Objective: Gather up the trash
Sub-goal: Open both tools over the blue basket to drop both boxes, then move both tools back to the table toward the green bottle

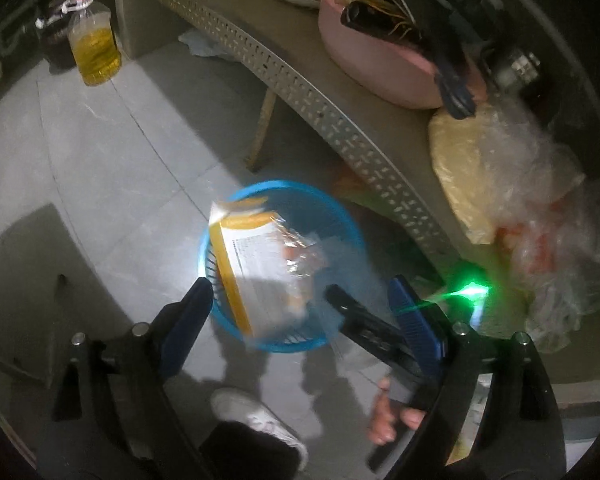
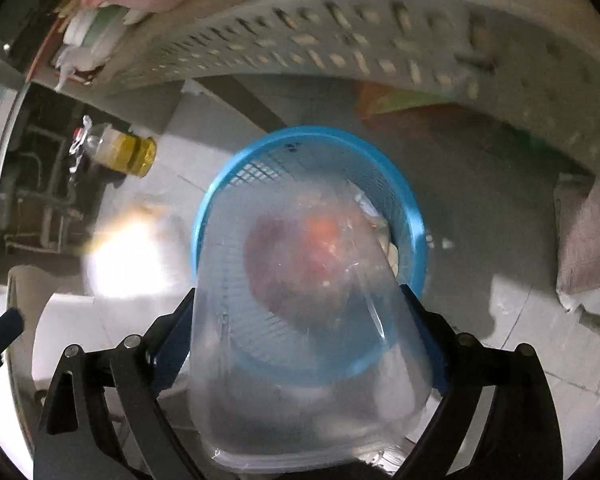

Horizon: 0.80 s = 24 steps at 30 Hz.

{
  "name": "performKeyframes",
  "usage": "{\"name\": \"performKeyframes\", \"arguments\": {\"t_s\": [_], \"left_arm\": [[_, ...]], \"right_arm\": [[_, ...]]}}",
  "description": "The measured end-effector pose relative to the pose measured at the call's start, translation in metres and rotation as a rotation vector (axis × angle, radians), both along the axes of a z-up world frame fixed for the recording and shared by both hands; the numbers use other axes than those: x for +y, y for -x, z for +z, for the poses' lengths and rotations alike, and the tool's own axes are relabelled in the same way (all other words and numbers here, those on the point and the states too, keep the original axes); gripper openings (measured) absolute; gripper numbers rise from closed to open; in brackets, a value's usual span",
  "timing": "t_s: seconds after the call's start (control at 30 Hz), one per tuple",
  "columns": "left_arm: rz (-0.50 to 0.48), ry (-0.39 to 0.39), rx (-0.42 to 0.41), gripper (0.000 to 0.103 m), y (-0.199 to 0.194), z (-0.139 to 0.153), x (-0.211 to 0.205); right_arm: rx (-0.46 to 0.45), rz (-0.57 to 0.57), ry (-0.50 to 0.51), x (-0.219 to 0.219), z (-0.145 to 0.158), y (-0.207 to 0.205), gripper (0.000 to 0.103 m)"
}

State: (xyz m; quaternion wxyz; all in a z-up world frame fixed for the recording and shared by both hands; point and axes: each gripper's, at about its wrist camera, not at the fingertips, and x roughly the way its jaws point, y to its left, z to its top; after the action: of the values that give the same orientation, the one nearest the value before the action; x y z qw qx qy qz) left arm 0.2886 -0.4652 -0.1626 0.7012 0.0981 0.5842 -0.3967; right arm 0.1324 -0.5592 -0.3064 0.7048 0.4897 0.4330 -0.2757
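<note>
A blue mesh basket (image 1: 332, 216) stands on the tiled floor beside the table. A white and yellow printed box (image 1: 256, 268) hangs blurred and tilted over its rim, with crumpled clear wrap on it. My left gripper (image 1: 300, 292) is open above the basket, and its blue pads stand apart from the box. In the right wrist view, my right gripper (image 2: 300, 316) is shut on a clear plastic container (image 2: 300, 360) smeared with reddish food. The container is held over the blue basket (image 2: 412, 216). A hand (image 1: 384, 416) grips the right tool's handle.
The table (image 1: 340, 128) with its perforated edge runs along the right and carries a pink basin (image 1: 380, 68), plates and crumpled plastic bags (image 1: 520, 184). A bottle of yellow oil (image 1: 96, 48) stands on the floor at far left. A white shoe (image 1: 256, 416) is near the basket.
</note>
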Motion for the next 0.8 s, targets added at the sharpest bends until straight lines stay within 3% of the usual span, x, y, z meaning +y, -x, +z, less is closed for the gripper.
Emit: {"name": "performKeyframes", "arguments": {"t_s": [0.33,0.8], "left_arm": [[0.017,0.064,-0.055,0.085,0.007,0.032,0.032],[-0.002,0.089,-0.153,0.085,0.030,0.086,0.093]], "right_arm": [[-0.014,-0.043,0.070,0.011,0.006,0.029,0.091],[-0.039,0.037,0.133,0.035,0.037,0.051,0.091]]}}
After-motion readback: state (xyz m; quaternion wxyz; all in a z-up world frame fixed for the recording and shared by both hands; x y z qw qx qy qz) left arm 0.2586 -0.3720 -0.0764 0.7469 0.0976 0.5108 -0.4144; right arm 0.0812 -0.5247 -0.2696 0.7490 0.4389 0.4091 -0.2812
